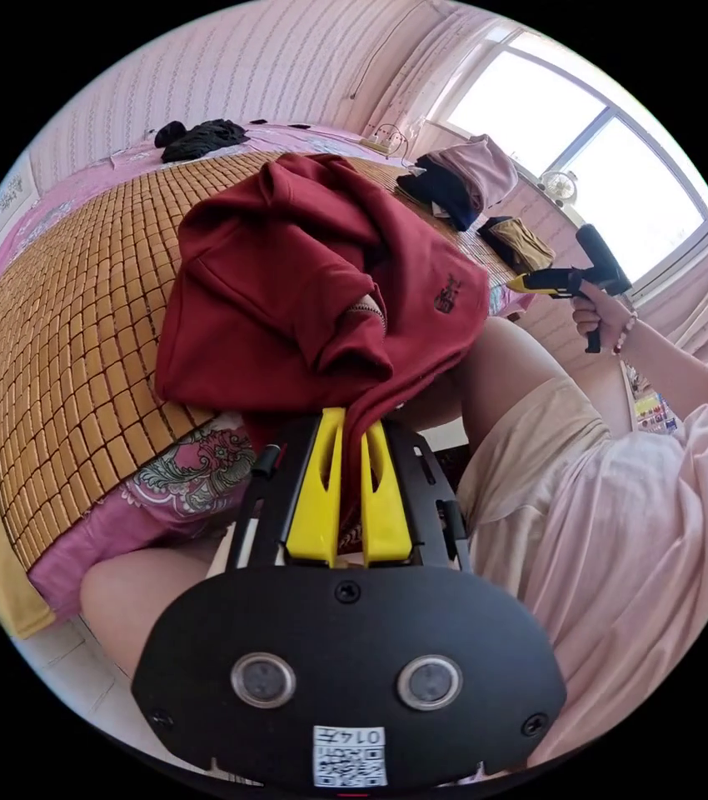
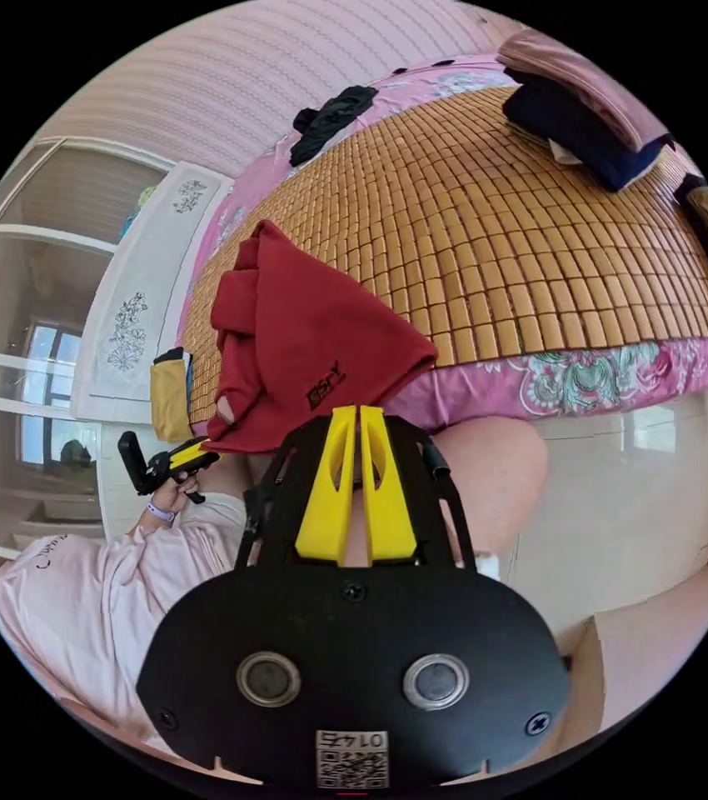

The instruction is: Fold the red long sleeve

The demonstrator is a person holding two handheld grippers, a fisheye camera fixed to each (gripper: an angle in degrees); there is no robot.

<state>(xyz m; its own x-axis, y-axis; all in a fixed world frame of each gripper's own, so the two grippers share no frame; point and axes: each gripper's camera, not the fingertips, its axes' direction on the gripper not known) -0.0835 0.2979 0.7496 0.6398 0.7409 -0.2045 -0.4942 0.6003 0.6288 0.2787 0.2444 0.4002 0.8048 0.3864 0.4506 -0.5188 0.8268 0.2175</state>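
Pinching a hem of the red long sleeve (image 1: pixel 304 283), the left tongs (image 1: pixel 352 429) are holding the garment between both yellow jaws; it is lying bunched at the edge of the bed's bamboo mat (image 1: pixel 79 333). The right tongs (image 2: pixel 358 417) are sitting closed with nothing between them, just beside the shirt's lower edge.
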